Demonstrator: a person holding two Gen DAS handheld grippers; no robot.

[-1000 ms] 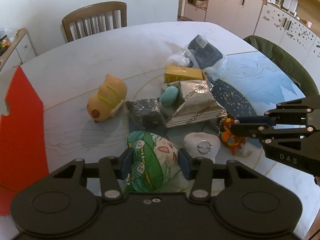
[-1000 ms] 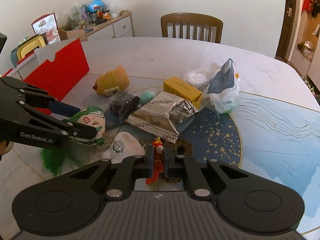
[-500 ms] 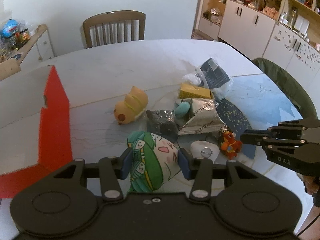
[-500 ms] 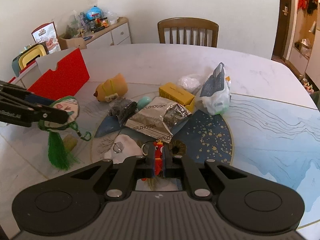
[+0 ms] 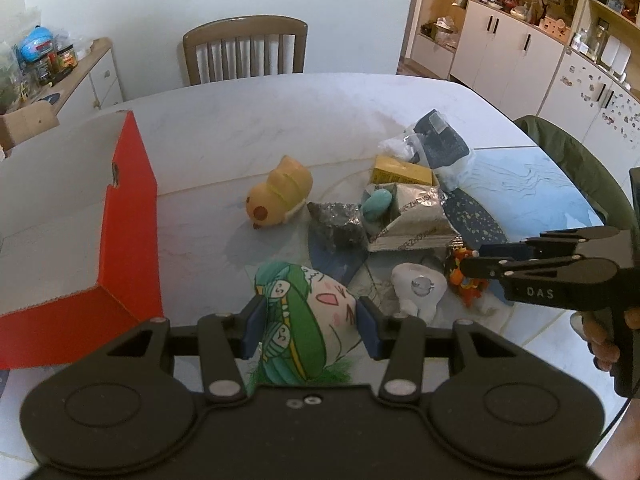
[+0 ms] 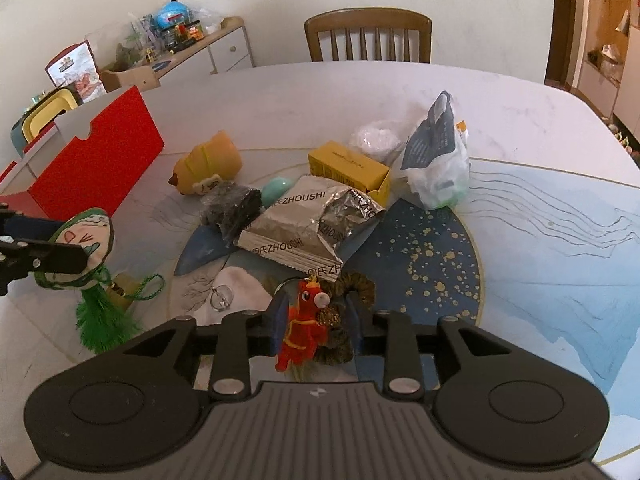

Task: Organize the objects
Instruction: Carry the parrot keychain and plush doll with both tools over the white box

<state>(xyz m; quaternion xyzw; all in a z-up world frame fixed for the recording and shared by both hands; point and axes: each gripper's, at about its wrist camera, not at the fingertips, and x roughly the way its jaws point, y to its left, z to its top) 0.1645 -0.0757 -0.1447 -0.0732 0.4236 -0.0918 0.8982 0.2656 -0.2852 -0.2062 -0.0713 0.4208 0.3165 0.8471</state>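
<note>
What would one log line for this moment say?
left gripper: shut on green-haired doll | right gripper: shut on red dragon charm | red box: open, left

Your left claw [image 5: 306, 330] holds a round green-haired plush face [image 5: 308, 320], its green tassel [image 6: 102, 322] hanging down. Your right claw [image 6: 316, 326] has a small red dragon toy [image 6: 302, 324] upright between its pads, near the white cloth [image 6: 236, 294] on the surface [image 6: 520, 140].

Two wrist fisheye views are aimed down along the gripper fingers from close above the near table [image 5: 248, 120] edge, toward the far chair [image 6: 368, 36], and the central clutter around the silver snack bag [image 6: 308, 224] is shared.
</note>
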